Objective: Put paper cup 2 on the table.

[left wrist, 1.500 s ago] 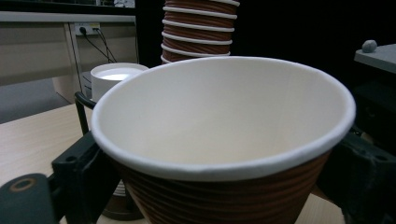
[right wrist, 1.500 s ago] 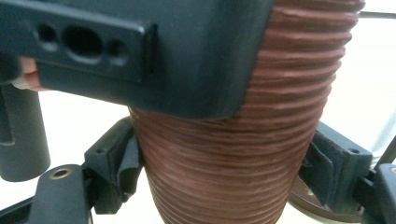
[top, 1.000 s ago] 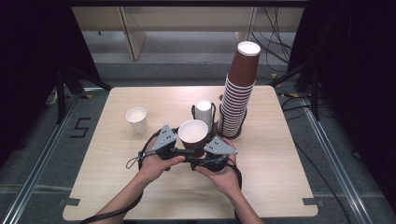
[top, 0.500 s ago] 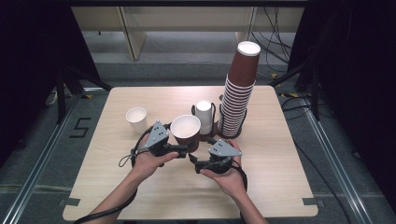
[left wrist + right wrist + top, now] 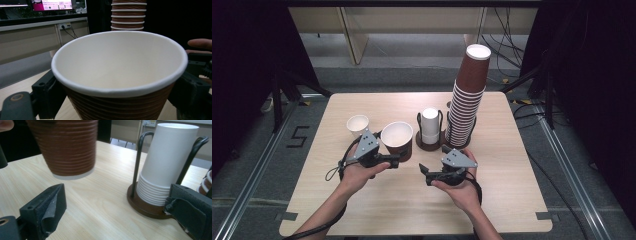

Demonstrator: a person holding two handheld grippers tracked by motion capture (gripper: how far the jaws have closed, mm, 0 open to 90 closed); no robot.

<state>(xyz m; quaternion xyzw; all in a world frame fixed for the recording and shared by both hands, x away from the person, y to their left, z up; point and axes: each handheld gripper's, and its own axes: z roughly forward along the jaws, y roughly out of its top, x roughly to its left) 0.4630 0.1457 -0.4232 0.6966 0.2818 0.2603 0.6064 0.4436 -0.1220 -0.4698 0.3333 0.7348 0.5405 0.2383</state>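
Left gripper (image 5: pixel 393 161) carries a brown ribbed cup (image 5: pixel 397 140); right gripper (image 5: pixel 424 172) is empty.

The cup hangs just above the table (image 5: pixel 512 195) at centre-left of the high view, its paper wall clamped between your left jaws; squeeze harder and it may crumple, tilt your wrist and it could slip. Your left hand (image 5: pixel 359 172) reaches forward, low over the table. Your right jaws stand wide apart, aimed toward the white cups in the holder (image 5: pixel 163 167) at right of the right gripper view.
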